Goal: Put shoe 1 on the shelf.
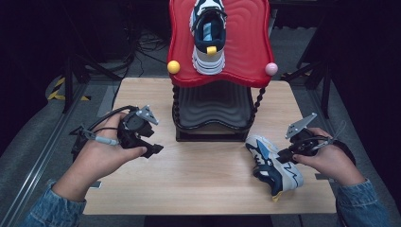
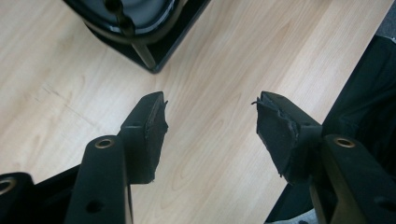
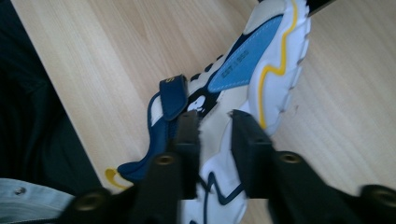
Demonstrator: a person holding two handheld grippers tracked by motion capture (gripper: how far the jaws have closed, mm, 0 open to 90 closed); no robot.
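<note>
Right gripper view: we log right gripper (image 3: 215,123) clamped on sneaker (image 3: 233,93) side wall, for shelving at twelve o'clock; left gripper (image 2: 210,116) spread, empty, at nine o'clock.

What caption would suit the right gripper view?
Right tongs closed on the side of a blue-and-white sneaker lying on the wooden table.

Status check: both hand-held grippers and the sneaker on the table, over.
Left hand-held gripper open, empty. Right hand-held gripper shut on white-and-navy sneaker on wooden table. Red shoe rack behind, nothing blocking.
</note>
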